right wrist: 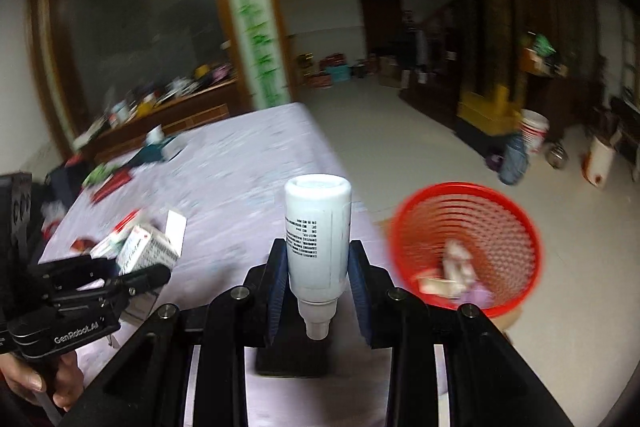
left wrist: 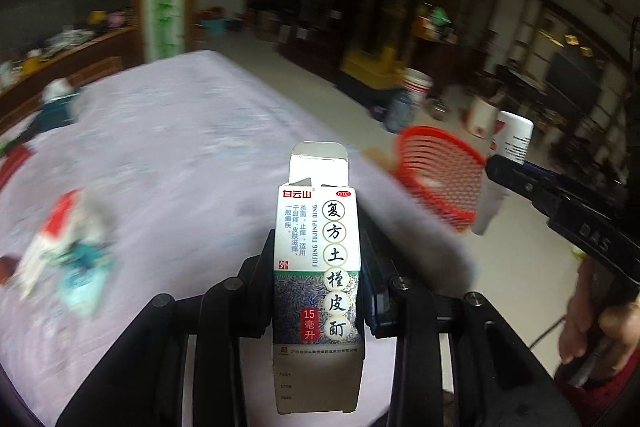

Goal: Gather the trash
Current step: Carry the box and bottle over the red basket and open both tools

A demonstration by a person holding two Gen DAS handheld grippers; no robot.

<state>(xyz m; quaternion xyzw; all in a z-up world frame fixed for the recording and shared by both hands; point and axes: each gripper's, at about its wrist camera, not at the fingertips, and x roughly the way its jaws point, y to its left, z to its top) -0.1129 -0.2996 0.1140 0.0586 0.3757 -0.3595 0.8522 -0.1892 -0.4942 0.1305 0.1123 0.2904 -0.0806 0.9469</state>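
My left gripper (left wrist: 320, 267) is shut on a white medicine box (left wrist: 318, 287) with Chinese print, its top flap open, held above the lilac tablecloth (left wrist: 180, 155). My right gripper (right wrist: 318, 263) is shut on a white plastic bottle (right wrist: 318, 231), held with its neck towards the camera. The bottle also shows in the left wrist view (left wrist: 514, 139), with the right gripper (left wrist: 500, 167) at the right. A red mesh bin (right wrist: 466, 247) stands on the floor off the table's right edge, with crumpled wrappers inside; it also shows in the left wrist view (left wrist: 440, 175). In the right wrist view the left gripper (right wrist: 132, 267) holds the box (right wrist: 148, 251).
Crumpled red, white and teal packets (left wrist: 68, 251) lie on the cloth at the left. More boxes and scraps (right wrist: 112, 179) lie at the table's far left. A white bucket (right wrist: 534, 131) and other clutter stand on the floor beyond the bin.
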